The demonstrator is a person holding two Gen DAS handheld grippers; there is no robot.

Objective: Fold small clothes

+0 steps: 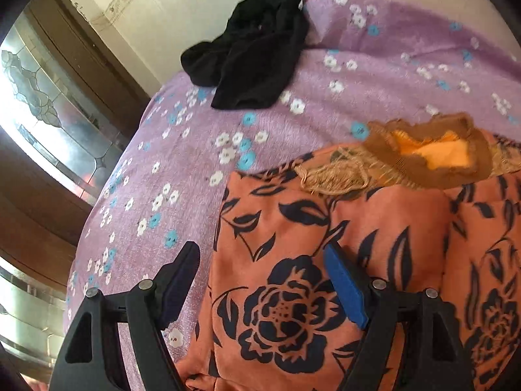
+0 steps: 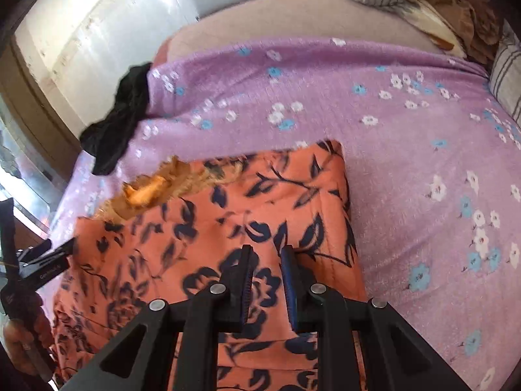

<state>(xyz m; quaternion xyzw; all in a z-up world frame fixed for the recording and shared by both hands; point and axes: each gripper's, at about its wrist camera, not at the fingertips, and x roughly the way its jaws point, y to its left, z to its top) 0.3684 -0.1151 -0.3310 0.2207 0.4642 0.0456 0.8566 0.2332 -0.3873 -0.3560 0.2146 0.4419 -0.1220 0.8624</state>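
An orange garment with dark blue flowers [image 1: 293,228] [image 2: 228,211] lies folded on the purple flowered bedspread [image 1: 390,65] [image 2: 407,169]. Its brown lace neckline [image 1: 429,153] [image 2: 146,192] shows an orange lining at the far end. My left gripper [image 1: 262,251] is wide open over the garment's left edge, nothing between its fingers; the right wrist view shows it at the far left [image 2: 39,267], held by a hand [image 2: 19,335]. My right gripper [image 2: 267,252] hovers over the garment's near middle, jaws a narrow gap apart and holding nothing. A crumpled black garment [image 1: 254,52] [image 2: 120,117] lies at the bed's far left edge.
A heap of beige and brown blankets [image 2: 423,0] and a striped pillow [image 2: 508,78] sit at the far right of the bed. A wall and a glass-paned wooden door [image 1: 49,114] stand beyond the bed's left side.
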